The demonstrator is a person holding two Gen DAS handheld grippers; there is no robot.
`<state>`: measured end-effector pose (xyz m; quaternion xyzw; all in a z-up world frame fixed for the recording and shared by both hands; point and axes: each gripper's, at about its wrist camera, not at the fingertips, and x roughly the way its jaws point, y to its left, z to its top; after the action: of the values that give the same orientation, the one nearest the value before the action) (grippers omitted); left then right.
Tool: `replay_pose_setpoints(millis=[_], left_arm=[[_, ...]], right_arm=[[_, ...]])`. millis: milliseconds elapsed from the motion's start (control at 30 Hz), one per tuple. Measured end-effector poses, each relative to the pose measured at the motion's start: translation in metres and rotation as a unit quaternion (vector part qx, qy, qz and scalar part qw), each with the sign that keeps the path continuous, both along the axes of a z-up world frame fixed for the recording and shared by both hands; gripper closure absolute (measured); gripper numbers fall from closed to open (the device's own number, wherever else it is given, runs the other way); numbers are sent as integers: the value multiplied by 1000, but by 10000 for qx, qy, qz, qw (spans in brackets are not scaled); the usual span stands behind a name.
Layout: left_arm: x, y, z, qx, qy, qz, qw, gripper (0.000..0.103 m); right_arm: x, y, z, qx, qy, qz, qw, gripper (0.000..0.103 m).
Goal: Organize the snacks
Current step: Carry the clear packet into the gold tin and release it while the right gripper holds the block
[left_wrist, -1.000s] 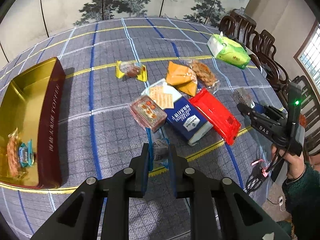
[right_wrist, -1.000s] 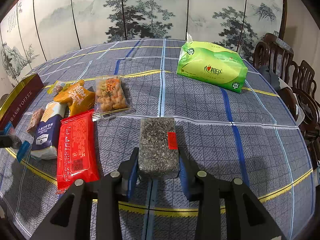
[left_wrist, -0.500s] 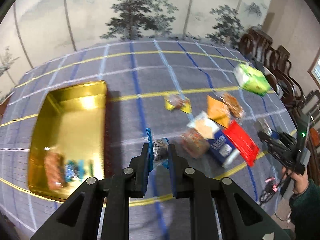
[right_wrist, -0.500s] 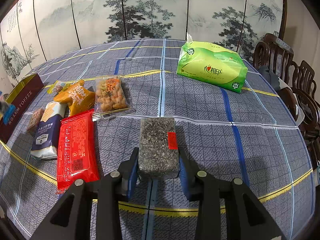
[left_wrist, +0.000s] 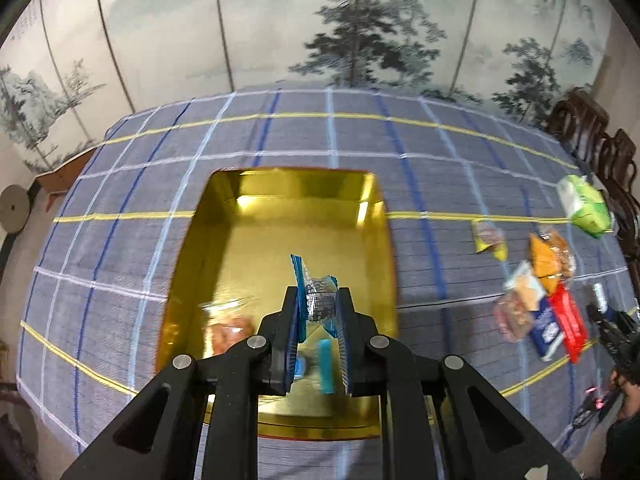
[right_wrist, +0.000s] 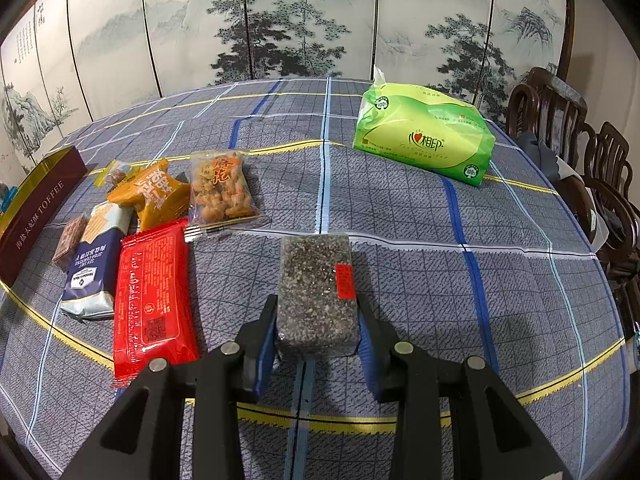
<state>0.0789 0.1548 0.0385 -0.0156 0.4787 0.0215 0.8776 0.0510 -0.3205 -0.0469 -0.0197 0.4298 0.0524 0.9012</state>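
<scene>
Above the gold tin (left_wrist: 280, 200), left tool (left_wrist: 318, 312) pinching blue-edged wrapped snack (left_wrist: 318, 300), long axis upright.

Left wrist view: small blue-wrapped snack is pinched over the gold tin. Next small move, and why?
Probably lower a little and open the jaws. The left hand-held gripper is shut on the blue-wrapped snack, which hangs over the open gold tin where other snacks already lie, so releasing here should drop it inside.
</scene>
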Motion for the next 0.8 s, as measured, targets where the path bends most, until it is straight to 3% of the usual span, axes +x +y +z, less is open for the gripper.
replay_pose_setpoints(millis=[300, 800], left_arm=[[-1, 19, -31, 95, 385, 154, 9991, 88], [-7, 33, -49, 157, 643, 336, 9972, 88]], right_arm=[[0, 0, 0, -5, -2, -2, 10000, 67], [-1, 0, 0, -25, 2, -20, 10000, 67]])
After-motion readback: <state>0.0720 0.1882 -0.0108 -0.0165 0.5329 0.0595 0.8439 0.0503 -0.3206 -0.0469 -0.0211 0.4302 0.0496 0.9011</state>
